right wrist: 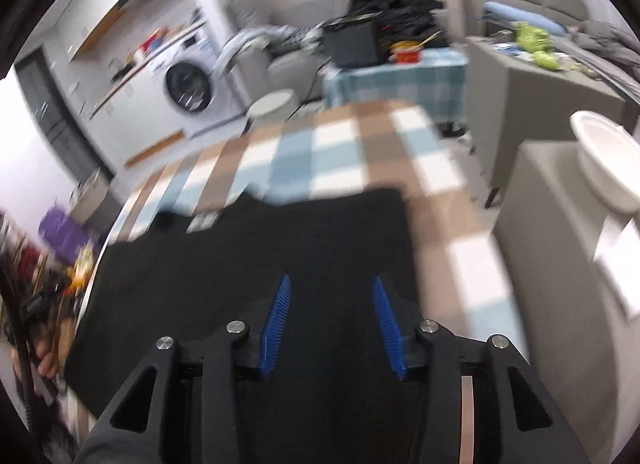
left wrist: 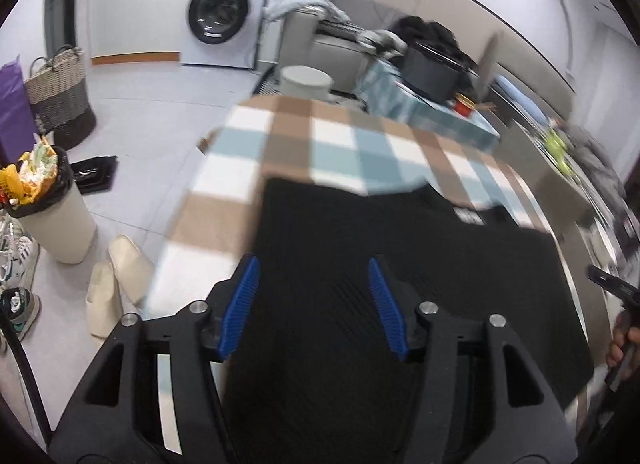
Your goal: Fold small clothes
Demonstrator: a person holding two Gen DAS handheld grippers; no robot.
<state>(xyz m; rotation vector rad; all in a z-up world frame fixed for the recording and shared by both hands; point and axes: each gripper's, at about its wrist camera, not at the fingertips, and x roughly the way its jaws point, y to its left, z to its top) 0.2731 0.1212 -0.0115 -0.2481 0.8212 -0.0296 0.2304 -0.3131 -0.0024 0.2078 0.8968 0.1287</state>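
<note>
across the lower middle of both wrist views lies the black garment point(left wrist: 400, 248), spread flat on the checked tablecloth point(left wrist: 280, 136) w/ what looks like a neckline and label toward the top centre of the left view, so prob. a small top seen from its hem end, though motion blur makes that uncertain.

left gripper point(left wrist: 314, 264) hangs over the garment's left part, blue pads spread apart, nothing between them; fabric edge runs just left of its left finger. right gripper point(right wrist: 330, 282) is likewise released, fingers apart over the cloth, w/ the garment's right edge up and to the right of it in that frame. whether either touches the fabric i can't tell.

key relation: garment's long axis runs away from both tools toward the frame top, each gripper nearer its own side edge. so a side fold would likely fall to whichever gripper pinches its near edge and carries it across to centre; neither is clearly closer.

background only: washing machine point(left wrist: 222, 12), upper left.
</note>
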